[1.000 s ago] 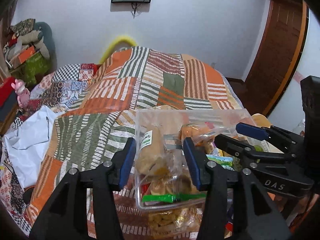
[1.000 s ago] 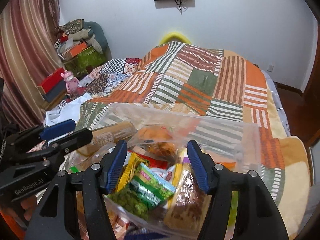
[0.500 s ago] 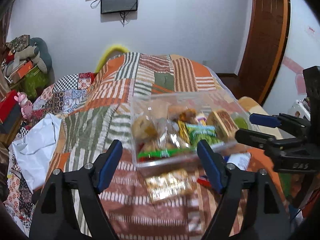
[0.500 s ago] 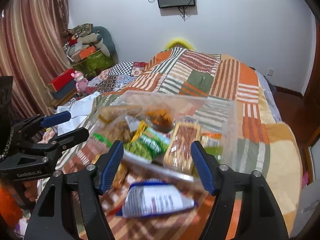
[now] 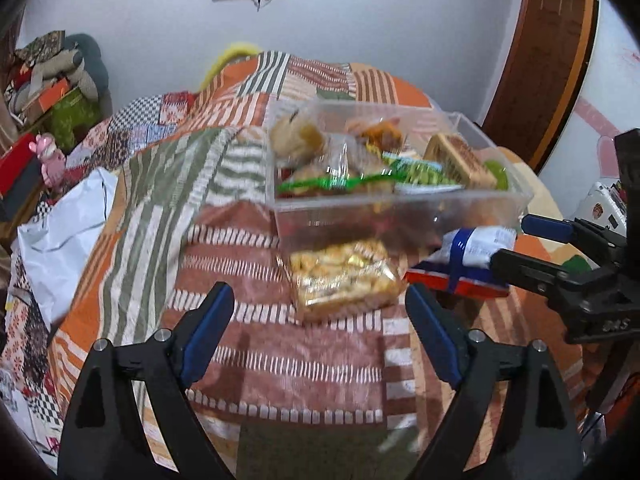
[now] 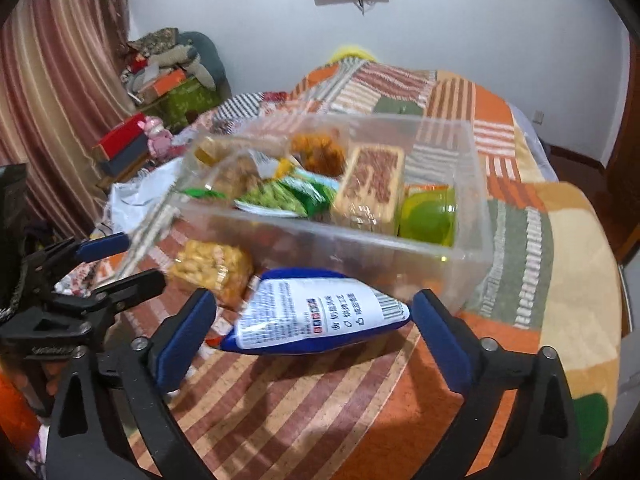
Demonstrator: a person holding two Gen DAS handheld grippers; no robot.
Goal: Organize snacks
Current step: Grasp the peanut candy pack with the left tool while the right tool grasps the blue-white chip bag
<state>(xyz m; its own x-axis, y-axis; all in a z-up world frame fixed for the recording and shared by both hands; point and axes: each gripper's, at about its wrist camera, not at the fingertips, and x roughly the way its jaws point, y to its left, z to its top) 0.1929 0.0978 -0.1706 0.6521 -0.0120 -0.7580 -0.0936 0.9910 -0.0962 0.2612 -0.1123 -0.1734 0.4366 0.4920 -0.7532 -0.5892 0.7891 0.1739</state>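
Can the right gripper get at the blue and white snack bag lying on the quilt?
Probably yes: the right gripper, jaws opening, faces the blue and white snack bag with nothing between.

clear bin (image 5: 400, 216) front wall motion-blurred

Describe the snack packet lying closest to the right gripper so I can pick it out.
On the striped patchwork bedspread stands a clear plastic bin of snacks. Just in front of it lies a white packet with blue edges, barcode showing, unlike the clear yellow snack bag beside it.
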